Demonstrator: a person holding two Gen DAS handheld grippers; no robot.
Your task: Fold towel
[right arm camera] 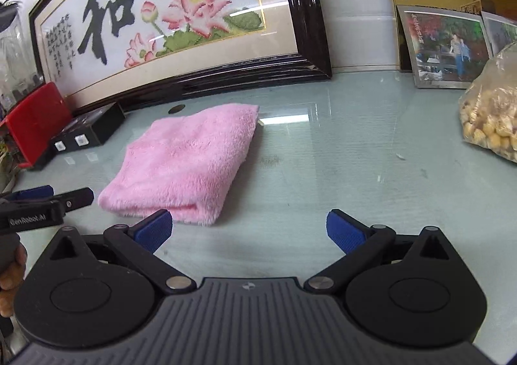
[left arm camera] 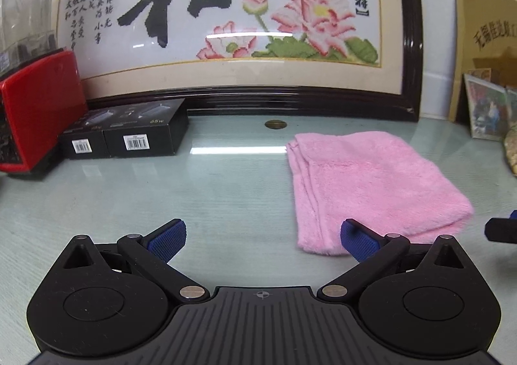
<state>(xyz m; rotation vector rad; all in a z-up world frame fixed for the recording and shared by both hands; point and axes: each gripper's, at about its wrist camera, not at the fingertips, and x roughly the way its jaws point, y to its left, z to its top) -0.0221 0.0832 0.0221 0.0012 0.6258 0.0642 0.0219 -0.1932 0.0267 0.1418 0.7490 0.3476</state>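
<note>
Pink towel [left arm camera: 371, 184] lies folded into a thick rectangle on your glass table [left arm camera: 194, 197], its stacked layered edges facing the left gripper's side and its rounded fold nearest you. Your left gripper [left arm camera: 263, 237] hangs with its fingers spread wide, empty, the right pad [left arm camera: 358, 240] just at the towel's near corner. Your right gripper [right arm camera: 248, 230] is likewise spread and holding nothing, its left pad [right arm camera: 155, 229] close to the fold. Bare glass runs wide on both sides; black boxes [left arm camera: 129, 135], a red box [left arm camera: 35, 109] and the framed embroidery [left arm camera: 226, 19] crowd the back edge, with a bag of nuts [right arm camera: 491, 116] at far right.
</note>
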